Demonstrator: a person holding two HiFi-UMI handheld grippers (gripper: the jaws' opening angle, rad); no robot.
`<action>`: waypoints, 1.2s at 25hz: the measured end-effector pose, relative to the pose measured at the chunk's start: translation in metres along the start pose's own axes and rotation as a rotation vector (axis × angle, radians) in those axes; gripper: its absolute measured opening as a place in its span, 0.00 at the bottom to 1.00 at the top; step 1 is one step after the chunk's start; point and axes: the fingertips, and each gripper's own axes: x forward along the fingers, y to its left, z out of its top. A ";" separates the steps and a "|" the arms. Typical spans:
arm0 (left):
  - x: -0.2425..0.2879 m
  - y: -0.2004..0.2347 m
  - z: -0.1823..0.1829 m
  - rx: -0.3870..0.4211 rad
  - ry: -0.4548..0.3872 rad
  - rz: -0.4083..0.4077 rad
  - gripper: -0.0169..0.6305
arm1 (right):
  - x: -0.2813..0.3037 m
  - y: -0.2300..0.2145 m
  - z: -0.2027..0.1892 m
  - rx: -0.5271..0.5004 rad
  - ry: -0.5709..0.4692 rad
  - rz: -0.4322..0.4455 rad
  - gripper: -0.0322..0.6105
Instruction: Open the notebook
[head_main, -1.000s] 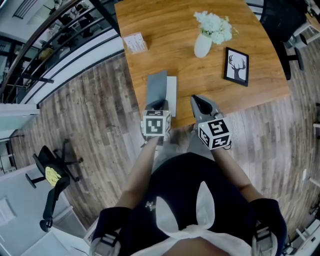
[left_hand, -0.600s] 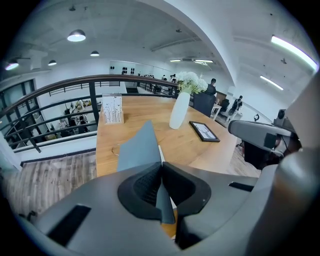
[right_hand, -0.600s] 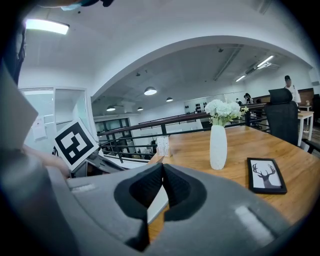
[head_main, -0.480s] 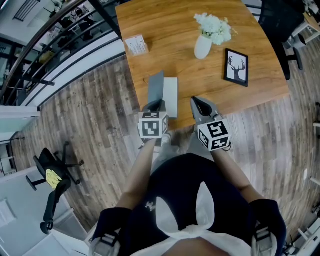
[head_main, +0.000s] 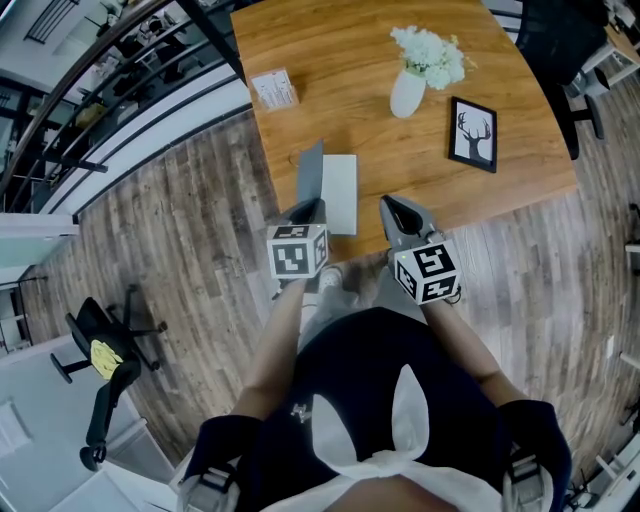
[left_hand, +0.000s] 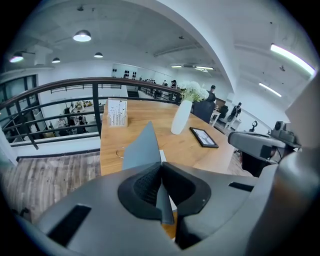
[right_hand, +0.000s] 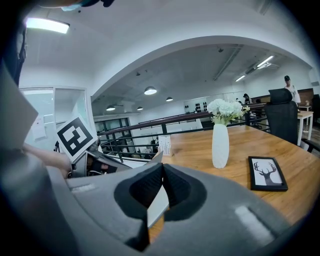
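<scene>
Notebook (head_main: 340, 195), cover raised, lies near vase (head_main: 407, 92), picture frame (head_main: 472, 133), card stand (head_main: 270, 88).

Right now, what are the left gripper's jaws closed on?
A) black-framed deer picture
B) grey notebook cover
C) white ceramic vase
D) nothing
B: the left gripper has its jaws pinched on the grey notebook cover, which stands tilted up off the white page.

Person wears a dark top (head_main: 350, 400) with white pieces at the chest; the left claw (head_main: 310, 210) and right claw (head_main: 392, 207) have grey moulded bodies, black ribbed pads (left_hand: 145, 185), and each carries a white cube (head_main: 297, 251) bearing black square markers.
</scene>
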 end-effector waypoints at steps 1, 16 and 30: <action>-0.001 0.001 0.000 -0.001 -0.003 -0.006 0.06 | 0.000 0.001 0.000 0.000 0.002 0.000 0.05; -0.017 0.024 0.005 -0.037 -0.043 -0.020 0.06 | 0.009 0.022 -0.005 -0.004 0.015 0.006 0.05; -0.032 0.048 0.010 -0.075 -0.075 -0.008 0.06 | 0.012 0.035 -0.013 -0.008 0.035 0.003 0.05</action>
